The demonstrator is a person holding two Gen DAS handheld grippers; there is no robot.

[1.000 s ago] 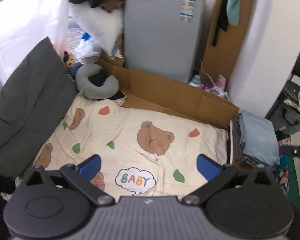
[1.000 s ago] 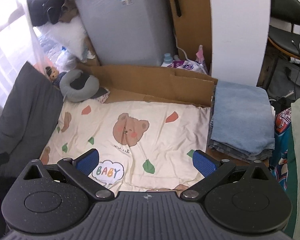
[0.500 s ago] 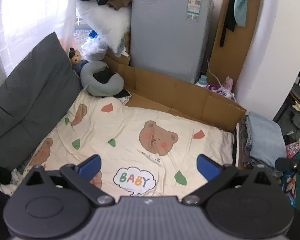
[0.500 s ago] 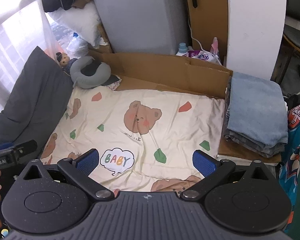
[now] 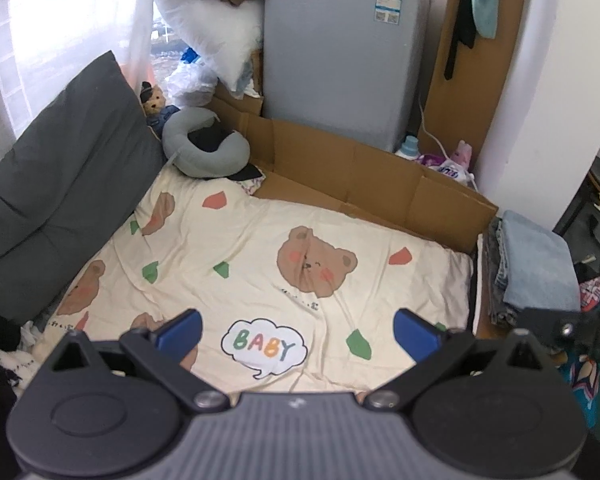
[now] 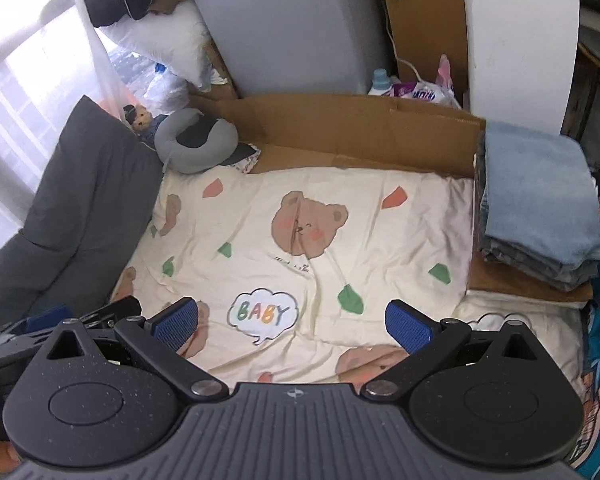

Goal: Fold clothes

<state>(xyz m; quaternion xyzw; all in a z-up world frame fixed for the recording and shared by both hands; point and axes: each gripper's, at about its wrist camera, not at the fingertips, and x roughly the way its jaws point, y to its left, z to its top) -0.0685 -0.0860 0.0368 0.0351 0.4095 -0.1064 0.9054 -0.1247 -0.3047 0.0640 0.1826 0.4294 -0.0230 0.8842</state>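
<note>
Both the left hand-held gripper (image 5: 296, 332) and right hand-held gripper (image 6: 292, 320) hover spread apart and empty above the bear-print sheet (image 6: 320, 240), folded denim stack (image 6: 536, 208) parked far right, apparently leaving folding room.

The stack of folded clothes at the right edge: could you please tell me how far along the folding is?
Done: the folded stack, blue piece on top, sits on cardboard. In hand: nothing; left gripper and right gripper are both open above the bear sheet. No unfolded garment is clearly visible.

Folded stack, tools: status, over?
Left tool open, empty. Right tool open, empty. Folded stack sits right of bear sheet, untouched. Nothing between tools and sheet.
</note>
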